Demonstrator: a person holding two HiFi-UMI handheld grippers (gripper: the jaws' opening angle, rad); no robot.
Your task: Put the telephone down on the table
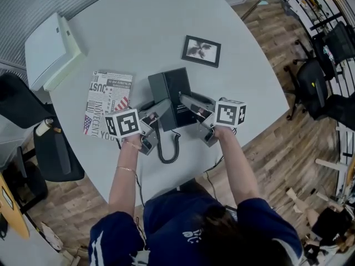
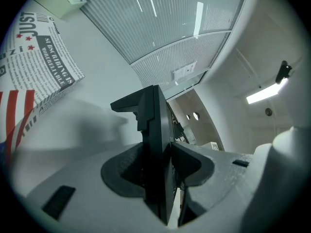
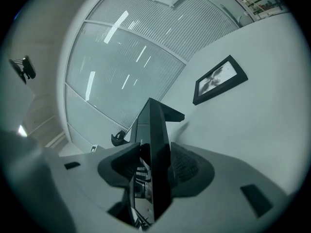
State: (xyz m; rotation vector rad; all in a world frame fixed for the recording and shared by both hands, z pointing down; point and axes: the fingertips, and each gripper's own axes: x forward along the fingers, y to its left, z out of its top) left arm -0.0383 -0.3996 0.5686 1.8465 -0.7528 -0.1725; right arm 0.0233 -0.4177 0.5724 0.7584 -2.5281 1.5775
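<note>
A black desk telephone (image 1: 173,97) is held over the round grey table (image 1: 133,32), near its front edge, with its coiled cord (image 1: 166,148) hanging toward me. My left gripper (image 1: 157,117) is shut on the telephone's left edge (image 2: 158,144). My right gripper (image 1: 186,101) is shut on its right edge (image 3: 155,154). In both gripper views the dark pads press on the thin black body from either side. Whether the telephone's base touches the table I cannot tell.
A newsprint-patterned booklet (image 1: 108,101) lies left of the telephone, also seen in the left gripper view (image 2: 34,62). A framed picture (image 1: 201,50) lies behind it on the right (image 3: 219,79). A white box (image 1: 51,50) sits at the far left. Office chairs stand around the table.
</note>
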